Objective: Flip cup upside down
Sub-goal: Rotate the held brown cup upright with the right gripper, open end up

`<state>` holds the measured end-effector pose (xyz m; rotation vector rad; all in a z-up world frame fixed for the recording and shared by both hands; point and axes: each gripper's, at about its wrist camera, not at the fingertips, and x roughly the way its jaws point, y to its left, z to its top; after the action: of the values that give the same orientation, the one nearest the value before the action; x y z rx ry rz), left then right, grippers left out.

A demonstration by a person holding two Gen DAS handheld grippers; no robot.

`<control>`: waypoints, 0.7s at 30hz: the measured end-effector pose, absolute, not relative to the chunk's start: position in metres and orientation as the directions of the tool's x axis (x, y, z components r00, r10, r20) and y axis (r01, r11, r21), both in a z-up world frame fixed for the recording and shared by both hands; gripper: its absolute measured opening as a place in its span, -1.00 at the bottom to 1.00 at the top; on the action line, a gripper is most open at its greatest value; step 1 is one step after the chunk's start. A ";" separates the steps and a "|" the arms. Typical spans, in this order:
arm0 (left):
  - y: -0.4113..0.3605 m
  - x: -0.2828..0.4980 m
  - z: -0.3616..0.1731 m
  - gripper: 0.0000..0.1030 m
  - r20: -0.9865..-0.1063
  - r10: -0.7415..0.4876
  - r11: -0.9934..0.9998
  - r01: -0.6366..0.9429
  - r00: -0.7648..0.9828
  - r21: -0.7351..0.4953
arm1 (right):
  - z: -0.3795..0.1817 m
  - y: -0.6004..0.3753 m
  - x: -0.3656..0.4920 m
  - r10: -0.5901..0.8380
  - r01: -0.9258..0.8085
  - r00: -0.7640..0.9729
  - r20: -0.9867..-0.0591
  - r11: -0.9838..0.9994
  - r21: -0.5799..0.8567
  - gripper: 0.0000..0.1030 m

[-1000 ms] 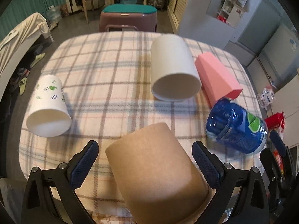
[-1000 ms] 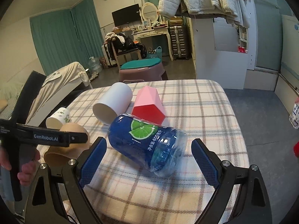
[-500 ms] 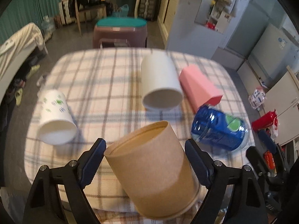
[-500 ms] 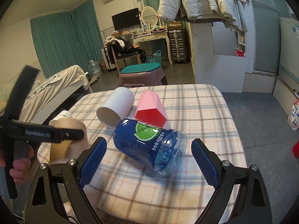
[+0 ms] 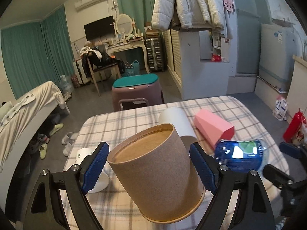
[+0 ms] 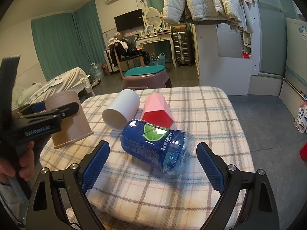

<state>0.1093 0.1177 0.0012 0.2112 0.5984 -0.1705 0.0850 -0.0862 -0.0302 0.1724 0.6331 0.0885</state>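
Note:
My left gripper (image 5: 151,164) is shut on a brown paper cup (image 5: 157,174). The cup is nearly upside down, its closed base up and its wide rim low over the checked tablecloth (image 5: 122,126). In the right wrist view the cup (image 6: 71,118) stands at the table's left with its rim near or on the cloth; I cannot tell which. My right gripper (image 6: 152,165) is open and empty, just in front of a blue plastic bottle (image 6: 153,143) lying on its side.
A white cup (image 6: 121,111) and a pink faceted cup (image 6: 157,109) lie on their sides behind the bottle. A white leaf-print cup (image 5: 94,170) lies at the left. A purple stool (image 5: 137,94) stands beyond the table's far edge.
My left gripper has lifted the brown cup off the cloth and turned it from lying on its side to base-up. The right gripper has stayed open near the bottle.

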 end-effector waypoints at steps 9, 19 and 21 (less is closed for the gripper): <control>0.111 0.122 -0.025 0.70 -0.527 -0.099 0.957 0.225 0.844 0.181 | -0.036 -0.090 0.088 0.118 -0.014 0.790 -0.602 0.984 0.175 0.80; 0.105 0.131 -0.038 0.70 -0.530 -0.110 0.952 0.243 0.841 0.187 | -0.041 -0.092 0.097 0.117 -0.003 0.777 -0.619 0.983 0.182 0.80; 0.105 0.131 -0.041 0.70 -0.540 -0.123 0.948 0.260 0.832 0.186 | -0.043 -0.091 0.099 0.120 -0.006 0.772 -0.625 0.983 0.181 0.80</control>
<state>0.1307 0.1054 -0.0410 0.2576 0.5521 -0.2052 0.0986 -0.0910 -0.0427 0.1726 0.6868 0.0686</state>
